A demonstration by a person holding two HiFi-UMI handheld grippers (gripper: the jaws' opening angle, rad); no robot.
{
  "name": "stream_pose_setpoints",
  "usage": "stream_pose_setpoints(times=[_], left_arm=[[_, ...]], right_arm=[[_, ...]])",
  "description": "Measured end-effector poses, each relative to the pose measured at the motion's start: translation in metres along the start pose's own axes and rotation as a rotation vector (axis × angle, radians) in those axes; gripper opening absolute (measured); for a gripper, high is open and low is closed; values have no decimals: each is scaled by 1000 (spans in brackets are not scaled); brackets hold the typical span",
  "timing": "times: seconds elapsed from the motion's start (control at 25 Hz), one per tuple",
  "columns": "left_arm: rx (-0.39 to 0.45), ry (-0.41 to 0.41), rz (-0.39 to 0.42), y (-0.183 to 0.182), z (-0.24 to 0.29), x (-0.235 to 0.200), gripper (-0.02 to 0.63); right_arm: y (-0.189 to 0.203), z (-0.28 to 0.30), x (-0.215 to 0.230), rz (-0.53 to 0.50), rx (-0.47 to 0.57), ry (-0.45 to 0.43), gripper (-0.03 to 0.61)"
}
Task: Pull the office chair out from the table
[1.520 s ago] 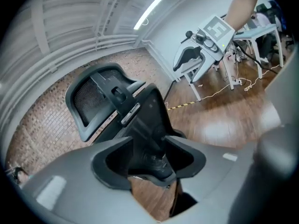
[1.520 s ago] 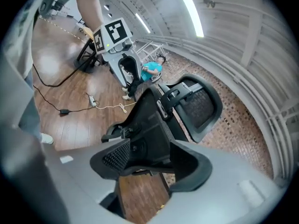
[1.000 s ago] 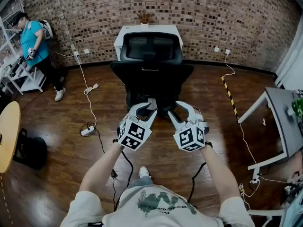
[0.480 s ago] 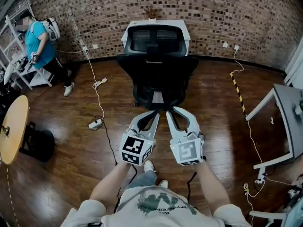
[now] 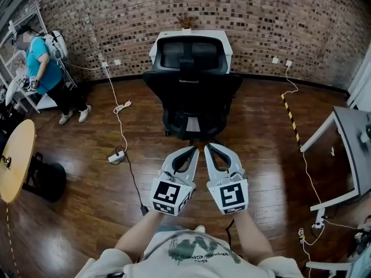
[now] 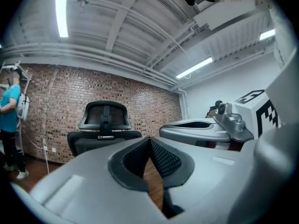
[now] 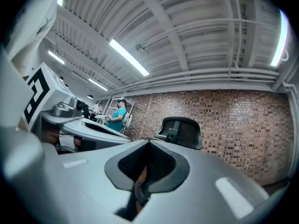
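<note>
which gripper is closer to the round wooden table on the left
Left. The left gripper lies to the right of the round wooden table; the right gripper sits just beyond the left one, farther off. Both have just been closing, with nothing between their jaws.

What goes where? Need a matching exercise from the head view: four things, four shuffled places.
Things:
1. black mesh-back office chair
2. round light wooden tabletop
3. yellow-and-black striped floor tape
4. person in a teal shirt

Places (head view):
A. far upper left, standing
B. centre, right in front of the white table at the brick wall
C. left edge, partly cut off
D. lying to the right of the chair

Pairs: 1-B; 2-C; 3-D; 4-A
</note>
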State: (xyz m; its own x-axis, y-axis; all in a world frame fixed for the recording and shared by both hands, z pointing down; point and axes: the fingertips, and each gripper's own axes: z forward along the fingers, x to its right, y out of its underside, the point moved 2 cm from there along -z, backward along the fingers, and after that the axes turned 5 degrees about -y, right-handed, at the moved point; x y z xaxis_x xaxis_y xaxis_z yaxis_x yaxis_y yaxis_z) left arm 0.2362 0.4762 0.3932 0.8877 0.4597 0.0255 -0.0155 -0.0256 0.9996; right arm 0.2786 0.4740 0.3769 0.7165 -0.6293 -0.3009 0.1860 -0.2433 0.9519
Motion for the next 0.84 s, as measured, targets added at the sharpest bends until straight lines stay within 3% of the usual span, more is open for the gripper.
stream_pose_setpoints(times=[0.52,0.84], left_arm=[[16,-52,-68,0,-12,-11,15],[13,-57,-74,0,-16,-13,16]], right_arm=[[13,2,-15,52,-16,-16,0],[0,1,-18,19,3,-27,2]])
